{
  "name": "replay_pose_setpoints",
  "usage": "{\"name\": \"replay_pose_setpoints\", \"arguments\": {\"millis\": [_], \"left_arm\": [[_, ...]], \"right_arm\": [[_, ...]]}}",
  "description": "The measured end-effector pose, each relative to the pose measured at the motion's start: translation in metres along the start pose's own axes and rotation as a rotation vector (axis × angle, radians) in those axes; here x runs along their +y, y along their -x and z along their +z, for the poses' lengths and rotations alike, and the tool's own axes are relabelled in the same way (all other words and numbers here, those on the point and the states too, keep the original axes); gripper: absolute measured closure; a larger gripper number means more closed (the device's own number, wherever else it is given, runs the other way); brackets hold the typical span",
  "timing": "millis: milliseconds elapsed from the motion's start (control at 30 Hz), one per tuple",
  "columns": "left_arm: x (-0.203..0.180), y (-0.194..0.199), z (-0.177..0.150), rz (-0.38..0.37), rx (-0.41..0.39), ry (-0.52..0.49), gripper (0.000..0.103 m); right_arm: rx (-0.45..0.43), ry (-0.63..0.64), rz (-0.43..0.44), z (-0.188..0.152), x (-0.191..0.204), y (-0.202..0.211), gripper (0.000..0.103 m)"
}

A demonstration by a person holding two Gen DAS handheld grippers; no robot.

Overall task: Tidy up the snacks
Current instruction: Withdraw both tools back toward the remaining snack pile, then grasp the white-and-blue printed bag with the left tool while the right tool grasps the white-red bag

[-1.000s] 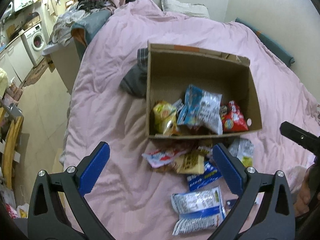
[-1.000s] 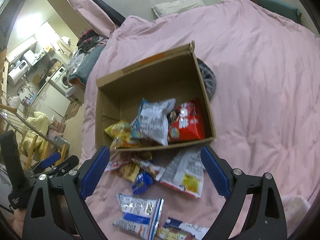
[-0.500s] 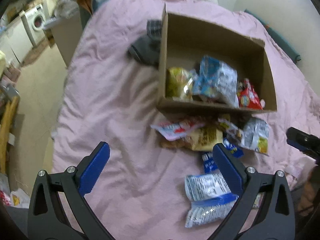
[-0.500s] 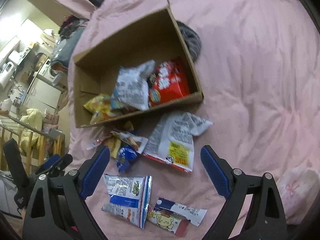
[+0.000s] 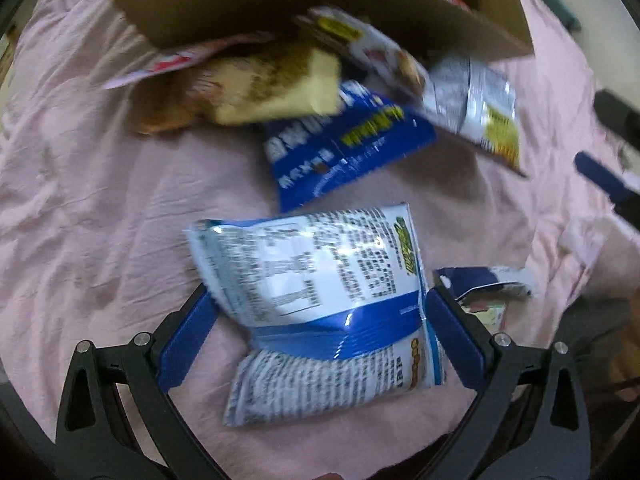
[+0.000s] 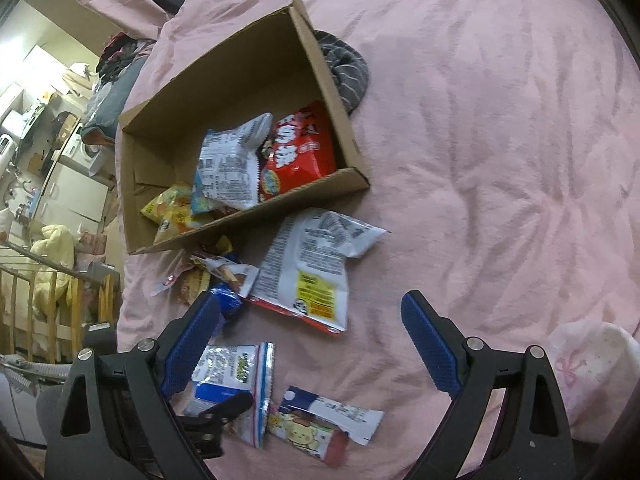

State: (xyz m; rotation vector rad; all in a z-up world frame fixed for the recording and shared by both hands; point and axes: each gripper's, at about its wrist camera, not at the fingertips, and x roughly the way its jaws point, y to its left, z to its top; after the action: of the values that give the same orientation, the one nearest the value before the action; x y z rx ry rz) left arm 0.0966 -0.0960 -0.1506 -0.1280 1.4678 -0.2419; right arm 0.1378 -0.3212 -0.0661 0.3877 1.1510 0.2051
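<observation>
I have the left gripper (image 5: 320,320) low over the pink bedspread (image 5: 100,200), its blue-padded fingers (image 5: 184,340) spread wide to either side of a puffy white-and-blue foil snack bag (image 5: 320,300) that lies flat with its printed back up. The pads flank the bag's edges but are not pressing on it, so nothing is held yet. I judge this to be the reach-and-straddle step of picking up one loose snack.

The right gripper (image 6: 312,344) hangs higher, also wide open and empty, above the bedspread beside a white crinkled packet with a yellow label (image 6: 312,276). From that view the open brown cardboard box (image 6: 240,236) sits further up the bed, already holding a red snack bag (image 6: 296,152), a white-and-blue one and some yellow ones. Several loose packets lie heaped against the box's near wall: a flat dark blue packet (image 5: 344,144), a tan and yellow pouch (image 5: 256,92), plus a small packet with a cartoon print (image 6: 308,432) near the bag I am over.

Next I should bring the left fingers together on the bag's middle, gently, since I expect the air-filled foil to slip or squash, then lift it clear and carry it over the box's near wall.
</observation>
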Motion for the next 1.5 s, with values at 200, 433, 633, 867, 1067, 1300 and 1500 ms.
{"name": "replay_pose_setpoints", "arguments": {"millis": [200,433,633,867,1067,1300,1500], "left_arm": [[-0.012,-0.007,-0.005,0.044,-0.007,-0.042,0.006],[-0.012,0.007,-0.009,0.034,-0.020,-0.056,0.044],[0.003,0.029,-0.011,0.003,-0.023,-0.010,0.046],[0.028,0.037,-0.023,0.010,-0.038,0.033,0.046],[0.042,0.048,-0.024,0.023,-0.062,0.035,0.046],[0.033,0.042,-0.023,0.022,-0.062,0.032,0.046],[0.036,0.048,-0.019,0.047,-0.085,0.041,0.046]], "right_arm": [[0.013,-0.053,0.000,0.001,-0.015,0.000,0.009],[0.085,-0.165,0.051,0.008,-0.023,-0.027,0.009],[0.128,-0.218,0.024,0.019,-0.015,-0.060,0.009],[0.172,-0.225,-0.006,0.028,-0.008,-0.096,0.019],[0.214,-0.156,-0.013,0.025,0.004,-0.115,0.047],[0.174,-0.130,0.013,0.015,0.004,-0.095,0.061],[0.145,-0.124,0.022,0.011,-0.004,-0.073,0.064]]}}
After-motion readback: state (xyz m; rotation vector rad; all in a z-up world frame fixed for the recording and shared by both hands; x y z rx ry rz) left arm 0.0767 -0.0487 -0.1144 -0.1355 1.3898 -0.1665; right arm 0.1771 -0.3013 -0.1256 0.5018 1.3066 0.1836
